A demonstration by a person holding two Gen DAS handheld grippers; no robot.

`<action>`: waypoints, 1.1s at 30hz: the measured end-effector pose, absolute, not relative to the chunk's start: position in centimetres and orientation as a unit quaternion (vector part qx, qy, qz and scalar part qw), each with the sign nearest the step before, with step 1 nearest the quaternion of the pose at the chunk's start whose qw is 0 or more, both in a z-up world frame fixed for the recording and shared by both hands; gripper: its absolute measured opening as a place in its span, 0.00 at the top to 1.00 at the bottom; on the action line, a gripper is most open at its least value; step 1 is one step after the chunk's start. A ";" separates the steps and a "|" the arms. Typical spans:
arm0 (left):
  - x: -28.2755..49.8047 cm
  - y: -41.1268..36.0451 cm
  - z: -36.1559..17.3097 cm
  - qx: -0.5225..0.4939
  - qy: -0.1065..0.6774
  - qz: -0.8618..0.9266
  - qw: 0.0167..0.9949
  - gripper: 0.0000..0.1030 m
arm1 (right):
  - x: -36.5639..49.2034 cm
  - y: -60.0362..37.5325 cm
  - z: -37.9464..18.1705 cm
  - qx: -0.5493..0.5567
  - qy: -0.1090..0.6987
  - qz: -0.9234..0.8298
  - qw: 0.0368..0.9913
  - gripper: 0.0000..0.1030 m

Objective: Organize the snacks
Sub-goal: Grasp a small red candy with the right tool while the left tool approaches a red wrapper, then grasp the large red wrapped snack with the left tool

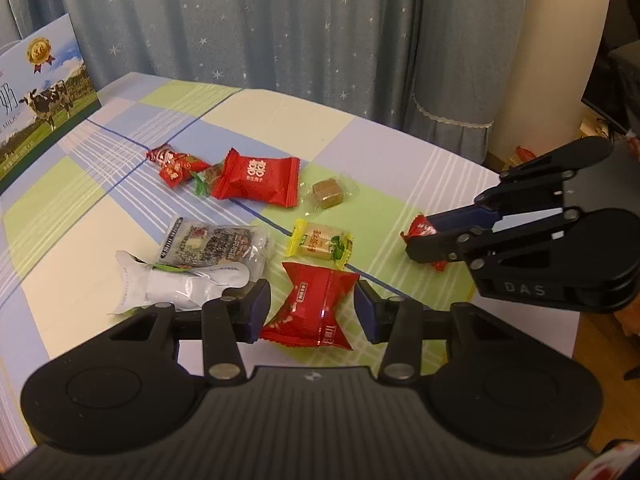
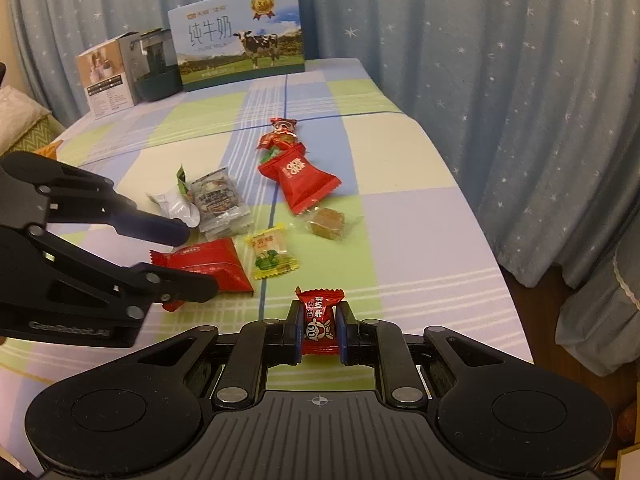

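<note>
Wrapped snacks lie scattered on a checked tablecloth (image 1: 360, 140). My left gripper (image 1: 312, 304) stands open around a red pillow packet (image 1: 310, 304); its blue pads flank the packet's sides without clearly pressing. The right wrist view shows the same left gripper (image 2: 192, 258) straddling that red packet (image 2: 212, 264). My right gripper (image 2: 319, 332) is shut on a small red candy (image 2: 320, 326) just above the cloth, and it appears at the right of the left wrist view as the right gripper (image 1: 420, 236) with the candy (image 1: 420, 227).
Loose on the cloth are a large red packet (image 1: 258, 180), small red candies (image 1: 174, 162), a clear-wrapped brown cube (image 1: 326, 194), a yellow candy (image 1: 320, 244), a grey packet (image 1: 212, 244) and a white packet (image 1: 180, 288). A milk carton box (image 2: 240, 36) stands at the far end.
</note>
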State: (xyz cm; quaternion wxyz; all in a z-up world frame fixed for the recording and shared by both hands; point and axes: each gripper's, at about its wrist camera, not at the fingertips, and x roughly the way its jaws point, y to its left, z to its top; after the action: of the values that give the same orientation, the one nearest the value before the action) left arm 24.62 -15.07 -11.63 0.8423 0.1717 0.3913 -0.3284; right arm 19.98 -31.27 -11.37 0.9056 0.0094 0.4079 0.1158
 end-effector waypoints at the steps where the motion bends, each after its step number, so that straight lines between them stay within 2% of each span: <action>1: 24.7 -15.2 -11.8 0.175 0.394 -0.325 0.842 0.61 | 20.0 -31.4 -11.4 0.012 0.408 0.114 0.906 0.84; 8: 24.6 -15.2 -12.3 0.172 0.405 -0.307 0.844 0.76 | 19.9 -31.3 -11.0 0.017 0.407 0.112 0.906 0.84; 33: 18.7 -9.5 -4.8 0.115 0.378 -0.197 0.897 0.77 | 16.9 -28.3 -3.4 0.015 0.352 0.134 0.926 0.84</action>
State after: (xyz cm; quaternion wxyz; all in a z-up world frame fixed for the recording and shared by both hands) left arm 18.67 -9.46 -4.79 0.8974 0.1155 0.3777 -0.1969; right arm 16.90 -28.26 -3.38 0.9264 0.0149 0.3517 0.1339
